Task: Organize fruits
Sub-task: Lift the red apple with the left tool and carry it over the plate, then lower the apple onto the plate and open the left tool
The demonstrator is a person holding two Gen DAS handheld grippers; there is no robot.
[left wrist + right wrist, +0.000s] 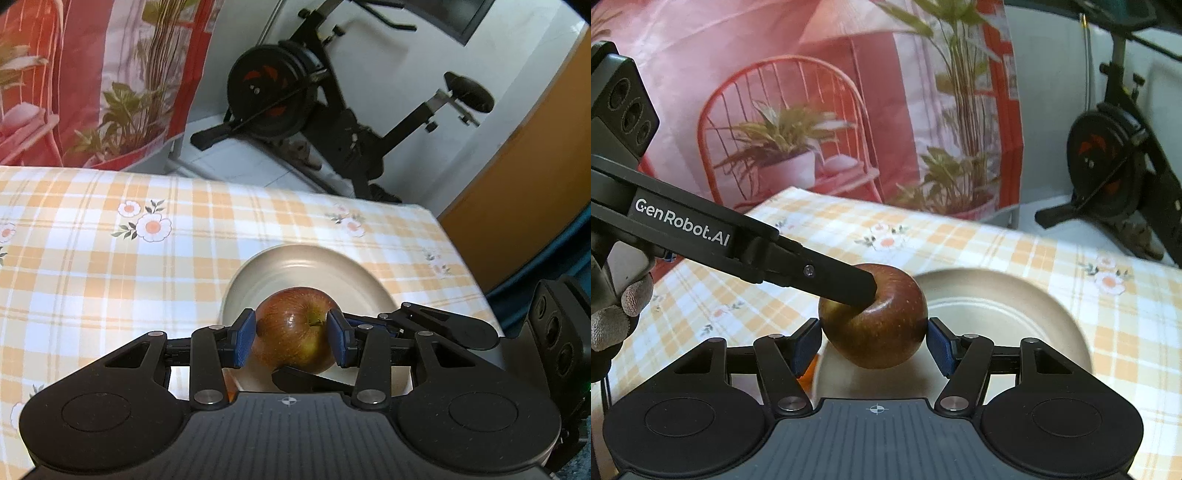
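Both grippers clamp one apple over the plate.
The left gripper (291, 338) and right gripper (873, 345) each hold the apple (873, 325) between blue pads, above the plate (1015, 317) near the surface's (92, 277) right edge.

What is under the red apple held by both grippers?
Under the red apple sits a beige round plate on the checked tablecloth. The apple covers the plate's near part; something orange peeks beside it.
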